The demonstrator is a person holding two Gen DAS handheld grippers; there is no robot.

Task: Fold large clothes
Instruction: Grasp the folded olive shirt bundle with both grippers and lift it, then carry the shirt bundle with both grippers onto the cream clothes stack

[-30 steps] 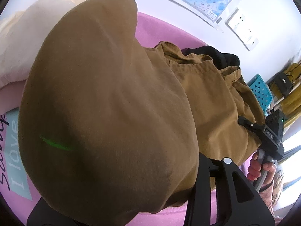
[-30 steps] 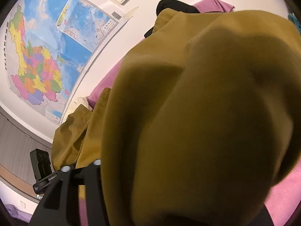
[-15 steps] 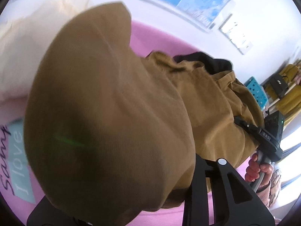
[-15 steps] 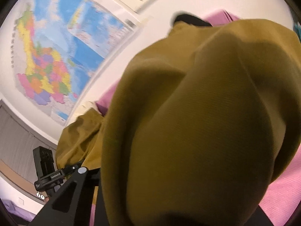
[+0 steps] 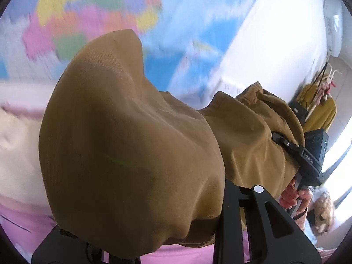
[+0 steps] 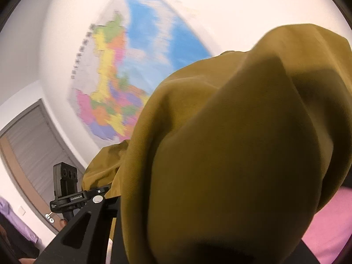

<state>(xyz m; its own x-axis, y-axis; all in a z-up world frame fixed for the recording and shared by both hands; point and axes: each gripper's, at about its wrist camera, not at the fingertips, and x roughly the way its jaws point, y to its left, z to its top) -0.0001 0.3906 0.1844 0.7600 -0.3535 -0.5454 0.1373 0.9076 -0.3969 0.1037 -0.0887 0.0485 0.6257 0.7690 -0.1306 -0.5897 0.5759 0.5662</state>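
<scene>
A large mustard-brown corduroy garment (image 5: 132, 143) hangs in the air between my two grippers and fills most of both views (image 6: 231, 154). My left gripper (image 5: 149, 224) is shut on one bunched end; the cloth drapes over its fingers (image 5: 253, 215) and hides the tips. My right gripper (image 6: 171, 231) is shut on the other end and is covered the same way, with only one black finger (image 6: 83, 224) showing. Each view shows the other gripper: the right gripper (image 5: 283, 142), held by a hand (image 5: 294, 195), and the left gripper (image 6: 96, 192), both at the cloth's edge.
A pink bedsheet (image 5: 26, 226) lies below, with a cream blanket (image 5: 15, 154) at the left. A coloured wall map (image 6: 114, 83) hangs straight ahead. A grey door (image 6: 28, 143) is at the far left. Yellow clothes (image 5: 319, 110) hang at the right.
Both grippers have risen together with the garment. The bed has dropped low in the views and the wall map now fills the background. The garment's far part has come up off the sheet.
</scene>
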